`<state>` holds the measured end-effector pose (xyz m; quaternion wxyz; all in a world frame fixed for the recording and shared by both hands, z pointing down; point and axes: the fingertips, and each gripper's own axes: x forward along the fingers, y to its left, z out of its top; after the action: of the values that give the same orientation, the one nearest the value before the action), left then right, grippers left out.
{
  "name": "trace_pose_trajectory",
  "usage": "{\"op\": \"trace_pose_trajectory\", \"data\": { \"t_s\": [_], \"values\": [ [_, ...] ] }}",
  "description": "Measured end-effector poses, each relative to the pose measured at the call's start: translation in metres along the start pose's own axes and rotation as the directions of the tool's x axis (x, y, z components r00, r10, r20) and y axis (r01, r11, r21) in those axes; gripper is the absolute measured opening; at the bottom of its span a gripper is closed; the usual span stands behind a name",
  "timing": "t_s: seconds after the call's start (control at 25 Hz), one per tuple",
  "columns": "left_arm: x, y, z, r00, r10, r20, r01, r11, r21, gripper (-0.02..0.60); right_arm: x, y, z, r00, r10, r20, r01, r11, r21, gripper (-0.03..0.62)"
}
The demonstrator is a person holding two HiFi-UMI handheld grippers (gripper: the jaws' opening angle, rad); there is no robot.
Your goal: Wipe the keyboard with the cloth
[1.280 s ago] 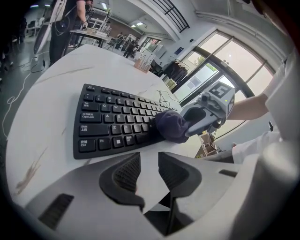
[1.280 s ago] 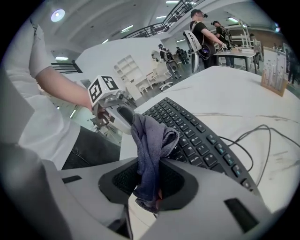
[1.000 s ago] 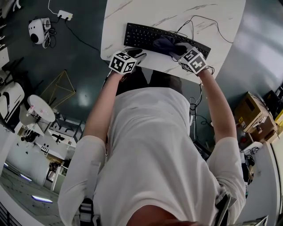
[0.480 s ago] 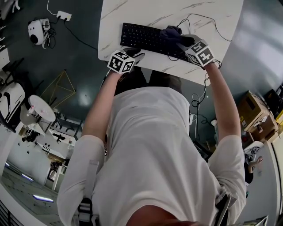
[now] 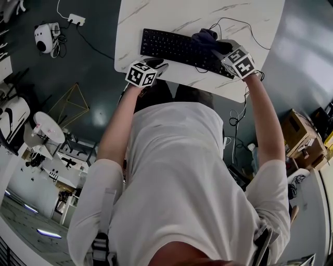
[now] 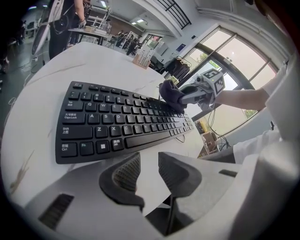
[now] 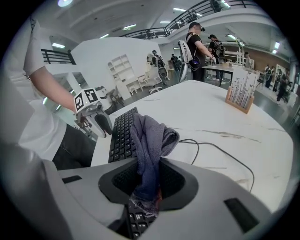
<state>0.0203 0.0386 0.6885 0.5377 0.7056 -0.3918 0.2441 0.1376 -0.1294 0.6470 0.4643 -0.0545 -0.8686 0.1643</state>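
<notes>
Head view: cloth [image 5: 204, 37] sits on the keyboard's [image 5: 171, 45] 3 o'clock end, pinched by the right tongs [image 5: 214, 45]. Left tongs [image 5: 156, 63] hover at 7 o'clock, by the worktop [image 5: 156, 15] edge.

Left gripper view: those tongs are slightly apart, holding nothing.

Right gripper view: cloth looks soft, floppy, probably light, so a bunched grip works. Cable [image 7: 211, 149] at 3 o'clock could snag.

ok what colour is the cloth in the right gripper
The cloth is a dusty blue-grey, plain with no pattern; it shows best in the right gripper view.
</notes>
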Motion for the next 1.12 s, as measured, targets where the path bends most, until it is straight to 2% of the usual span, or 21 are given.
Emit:
{"op": "trace_pose_trajectory", "data": {
  "t_s": [0.12, 0.32, 0.56, 1.12],
  "values": [
    [0.000, 0.000, -0.002, 1.000, 0.010, 0.005, -0.010, 1.000, -0.009, 0.123, -0.011, -0.008, 0.003, 1.000, -0.024, 0.018, 0.024, 1.000, -0.005, 0.112],
    [-0.003, 0.000, -0.004, 1.000, 0.017, 0.019, -0.016, 1.000, -0.027, 0.123, -0.010, -0.012, -0.004, 0.996, -0.083, -0.031, 0.079, 0.990, -0.116, 0.112],
    [-0.003, -0.005, -0.006, 1.000, 0.000, 0.019, 0.000, 1.000, -0.010, 0.123, 0.005, 0.017, -0.013, 0.999, -0.039, -0.027, 0.037, 0.996, -0.080, 0.112],
    [-0.008, -0.009, -0.002, 0.998, -0.066, 0.000, 0.065, 0.994, 0.084, 0.123, 0.020, 0.078, -0.039, 0.998, -0.065, -0.018, 0.065, 0.998, 0.012, 0.112]
  ]
}}
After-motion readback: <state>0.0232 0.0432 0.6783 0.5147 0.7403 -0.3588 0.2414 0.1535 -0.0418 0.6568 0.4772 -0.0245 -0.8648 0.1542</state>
